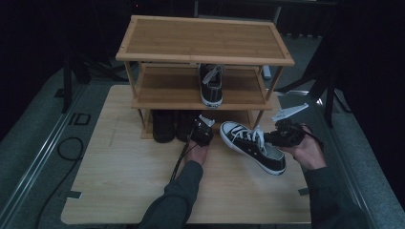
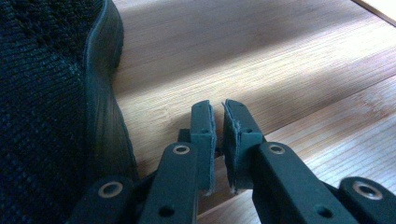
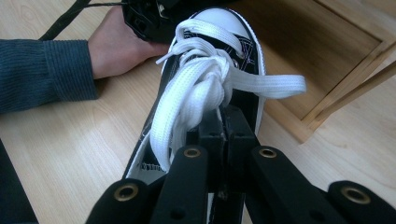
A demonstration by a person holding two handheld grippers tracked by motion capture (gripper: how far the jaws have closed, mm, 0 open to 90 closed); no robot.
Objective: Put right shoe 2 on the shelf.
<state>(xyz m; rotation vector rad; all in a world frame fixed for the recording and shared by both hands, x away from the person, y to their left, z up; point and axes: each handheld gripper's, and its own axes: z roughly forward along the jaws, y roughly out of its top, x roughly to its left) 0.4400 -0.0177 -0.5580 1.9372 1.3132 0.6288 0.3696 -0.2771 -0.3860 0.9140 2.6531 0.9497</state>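
Sneaker (image 1: 253, 146), no readable brand, pinched by right gripper (image 3: 223, 122); left gripper (image 2: 219, 116) closed, empty.

Black canvas sneaker (image 1: 253, 147) with glossy white rubber toe and woven cotton laces (image 3: 201, 93) — matt, grainy bamboo rack (image 1: 205, 40).

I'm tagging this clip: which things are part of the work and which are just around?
In the job:
sneaker, held by the right gripper
shoe rack
left gripper, shut and empty

Just around:
sneaker on the middle shelf
dark shoes on the bottom shelf
table
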